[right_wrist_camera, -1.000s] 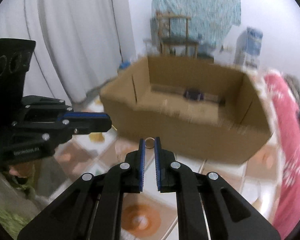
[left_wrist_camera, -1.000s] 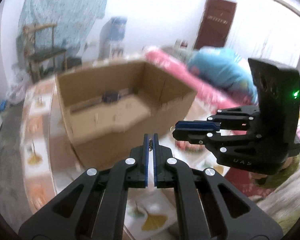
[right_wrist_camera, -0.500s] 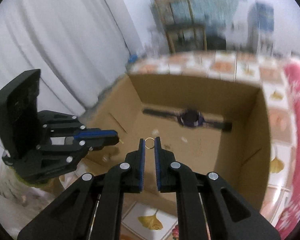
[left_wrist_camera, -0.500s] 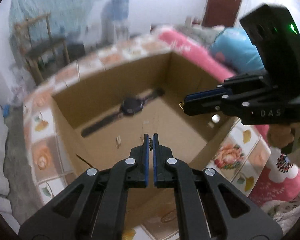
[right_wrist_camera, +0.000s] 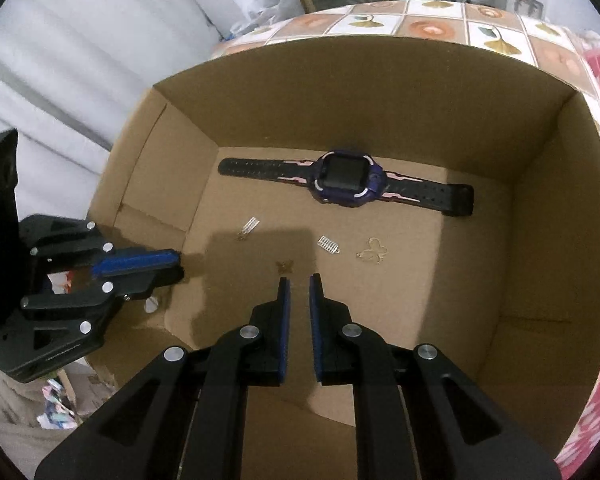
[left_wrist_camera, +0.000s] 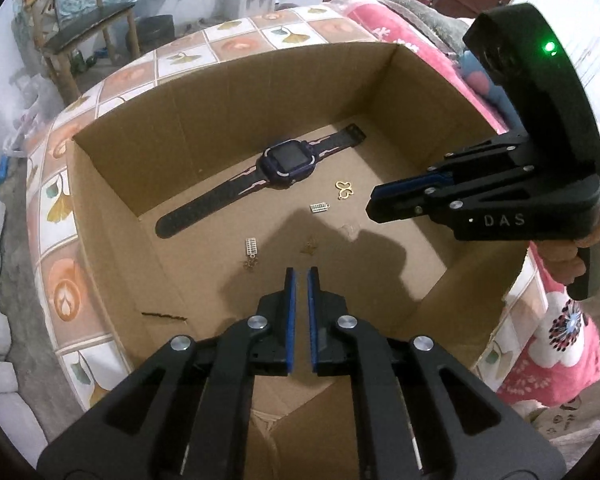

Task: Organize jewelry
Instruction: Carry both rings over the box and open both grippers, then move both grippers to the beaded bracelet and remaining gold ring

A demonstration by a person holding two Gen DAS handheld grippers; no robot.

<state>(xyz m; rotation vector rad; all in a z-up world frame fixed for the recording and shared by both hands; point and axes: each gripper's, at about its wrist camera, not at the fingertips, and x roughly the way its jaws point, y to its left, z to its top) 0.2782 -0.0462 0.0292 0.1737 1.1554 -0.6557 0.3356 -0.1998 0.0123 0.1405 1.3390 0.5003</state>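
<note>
Left wrist view, above box (left_wrist_camera: 228,112): left tongs (left_wrist_camera: 301,270) tilted down into it, jaws just eased a slit apart, nothing between. Right tongs (right_wrist_camera: 296,278) likewise parted narrowly and empty, reaching in over the box's right wall, gripped by a hand (left_wrist_camera: 568,256). On the box floor, just ahead of both sets of tips: dark charm (left_wrist_camera: 310,246), seemingly nearer the right pair. Further in: two silver charms (left_wrist_camera: 319,207) and gold butterfly (left_wrist_camera: 343,190). Beyond, watch (left_wrist_camera: 286,162) flat along the box's far wall, strap lengthwise across (no ring made out anywhere). Probably time to lift out for more. Under the box, tiled cloth (left_wrist_camera: 66,292); right of it, pink blanket (left_wrist_camera: 560,344); behind, chair (left_wrist_camera: 88,16).
</note>
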